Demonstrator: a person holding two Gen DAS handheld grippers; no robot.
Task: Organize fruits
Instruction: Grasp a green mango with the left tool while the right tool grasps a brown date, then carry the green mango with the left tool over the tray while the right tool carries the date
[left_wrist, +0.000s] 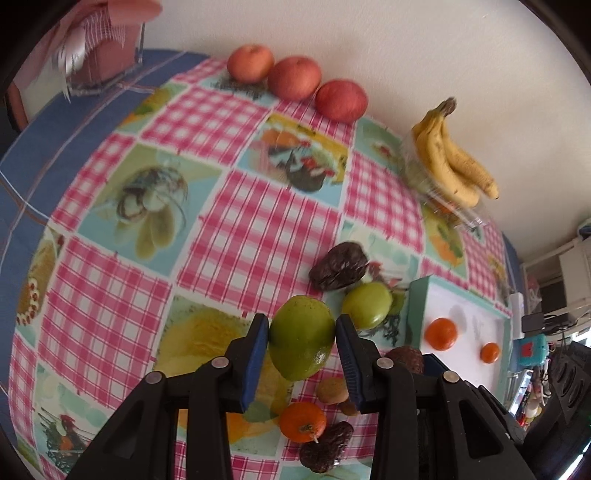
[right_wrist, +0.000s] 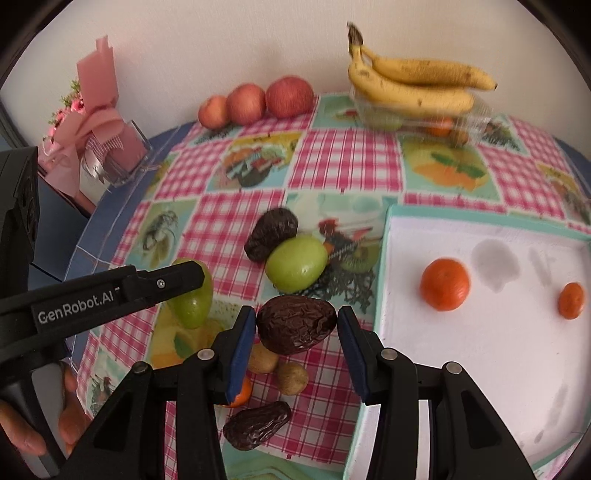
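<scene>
Checkered surface (right_wrist: 347, 162), fruit scattered. Left claw (left_wrist: 301, 343) grips green fruit (left_wrist: 301, 341); right claw (right_wrist: 297, 326) brackets wrinkled date (right_wrist: 295, 325), contact unclear. Lift both straight, clearing neighbours.

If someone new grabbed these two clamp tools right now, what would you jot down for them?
Left gripper: closed around a green fruit, held above the tablecloth.
Right gripper: jaws either side of a wrinkled dark fruit; contact unclear.
Done: two oranges sit in the white tray.
Left: another green fruit, two dark fruits, an orange and small brown fruits loose on the cloth.
Apples line the wall; bananas lie on a clear box.
</scene>
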